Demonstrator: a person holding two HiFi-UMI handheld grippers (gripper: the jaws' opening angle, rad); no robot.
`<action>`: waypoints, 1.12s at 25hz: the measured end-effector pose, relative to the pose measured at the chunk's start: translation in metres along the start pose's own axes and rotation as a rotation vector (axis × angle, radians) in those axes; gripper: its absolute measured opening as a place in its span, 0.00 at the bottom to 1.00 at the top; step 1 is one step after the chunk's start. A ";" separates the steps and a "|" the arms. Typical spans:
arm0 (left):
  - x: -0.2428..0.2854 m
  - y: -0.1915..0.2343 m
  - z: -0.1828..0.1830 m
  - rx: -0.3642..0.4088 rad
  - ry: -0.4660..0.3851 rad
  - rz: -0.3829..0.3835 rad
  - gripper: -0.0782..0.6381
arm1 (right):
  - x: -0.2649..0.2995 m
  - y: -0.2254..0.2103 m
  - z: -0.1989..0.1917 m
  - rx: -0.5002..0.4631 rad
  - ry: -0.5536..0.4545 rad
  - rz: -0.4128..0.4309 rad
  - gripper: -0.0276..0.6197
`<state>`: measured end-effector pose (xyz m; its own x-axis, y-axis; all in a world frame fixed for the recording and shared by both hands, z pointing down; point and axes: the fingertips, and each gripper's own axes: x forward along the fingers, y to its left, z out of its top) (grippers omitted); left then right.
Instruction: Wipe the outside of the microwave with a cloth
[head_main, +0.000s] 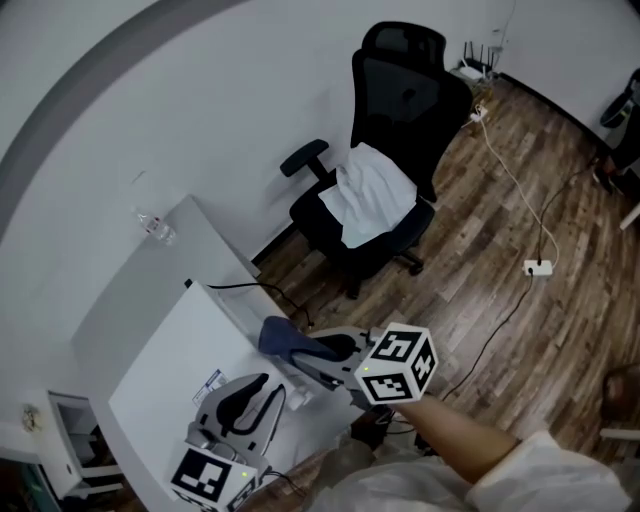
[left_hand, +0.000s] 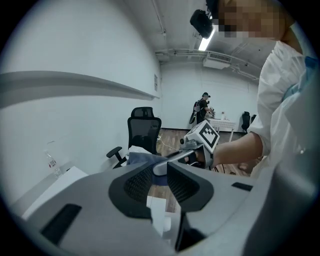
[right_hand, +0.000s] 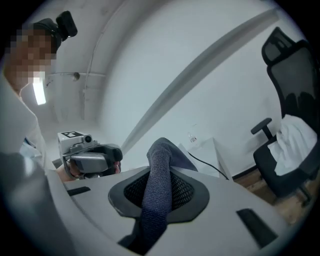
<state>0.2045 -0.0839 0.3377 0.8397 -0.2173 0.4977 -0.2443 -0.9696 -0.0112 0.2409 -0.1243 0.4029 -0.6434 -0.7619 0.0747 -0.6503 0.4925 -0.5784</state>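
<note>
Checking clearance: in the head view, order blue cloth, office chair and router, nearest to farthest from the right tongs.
1. Blue cloth, clamped in the right tongs.
2. Office chair, ahead on the floor.
3. Router, at the far wall.

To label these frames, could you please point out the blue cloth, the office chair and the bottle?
blue cloth (right_hand: 159, 175): right gripper view, fold between the jaws.
office chair (head_main: 400, 100): head view, its backrest.
bottle (head_main: 155, 226): head view, its clear body.

Black office chair (head_main: 400, 110), white garment (head_main: 368, 195) on seat; plastic bottle (head_main: 155, 225) on white table (head_main: 130, 290).
</note>
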 end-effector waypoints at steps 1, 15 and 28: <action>0.002 0.007 0.003 0.005 0.009 -0.007 0.23 | 0.010 -0.006 0.001 0.048 -0.007 -0.009 0.16; 0.003 0.049 0.004 -0.059 0.045 0.045 0.23 | 0.092 -0.051 0.026 0.260 0.029 -0.051 0.16; 0.006 0.119 0.014 -0.077 0.100 0.064 0.23 | 0.152 -0.075 0.037 0.335 0.153 -0.129 0.16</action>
<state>0.1867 -0.2023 0.3274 0.7696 -0.2625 0.5821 -0.3354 -0.9419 0.0187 0.2073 -0.2925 0.4273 -0.6347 -0.7242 0.2697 -0.5777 0.2128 -0.7880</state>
